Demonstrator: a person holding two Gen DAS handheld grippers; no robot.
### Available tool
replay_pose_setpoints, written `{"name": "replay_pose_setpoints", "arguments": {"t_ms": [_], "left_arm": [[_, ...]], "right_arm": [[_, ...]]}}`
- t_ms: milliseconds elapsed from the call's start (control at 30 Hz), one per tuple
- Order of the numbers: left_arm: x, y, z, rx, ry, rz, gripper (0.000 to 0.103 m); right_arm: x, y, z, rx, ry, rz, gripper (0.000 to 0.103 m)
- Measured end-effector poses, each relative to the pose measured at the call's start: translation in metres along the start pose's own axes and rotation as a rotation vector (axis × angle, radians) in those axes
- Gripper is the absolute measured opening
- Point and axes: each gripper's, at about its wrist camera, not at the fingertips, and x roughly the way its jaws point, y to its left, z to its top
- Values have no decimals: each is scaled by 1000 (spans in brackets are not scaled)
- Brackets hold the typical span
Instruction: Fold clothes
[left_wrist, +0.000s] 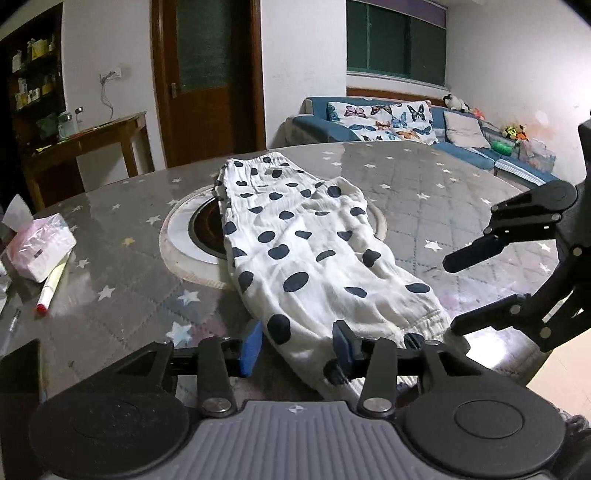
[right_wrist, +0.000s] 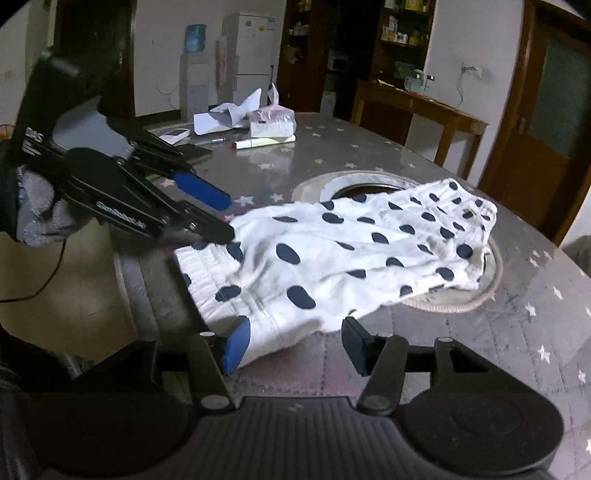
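White trousers with dark polka dots (left_wrist: 299, 254) lie lengthwise on the grey star-patterned table (left_wrist: 424, 192), the waistband far and the cuffs near me. My left gripper (left_wrist: 297, 347) is open, its blue pads either side of one near cuff. In the right wrist view the same trousers (right_wrist: 343, 258) lie across the table. My right gripper (right_wrist: 293, 343) is open around the other cuff's edge. The left gripper also shows there (right_wrist: 218, 214), its fingers apart at the cuff. The right gripper shows in the left wrist view (left_wrist: 458, 291), open at the cuff.
A round inset hole with a pale ring (left_wrist: 199, 236) sits in the table under the trousers. A tissue pack (left_wrist: 40, 247), a marker (left_wrist: 53, 284) and a pen lie at the left. A sofa (left_wrist: 406, 125) and a wooden side table (left_wrist: 92, 140) stand beyond.
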Motion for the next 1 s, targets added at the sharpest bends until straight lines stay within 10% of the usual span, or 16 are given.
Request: {"name": "replay_pose_setpoints", "arguments": {"t_ms": [400,1000], "left_arm": [[24,-2,17,-63,-22,-44,60],[51,14,24,-156,38,-90,73]], "right_arm": [[26,-82,36,192,2,-47,56],[184,-288,112,444,12,-214,54]]}}
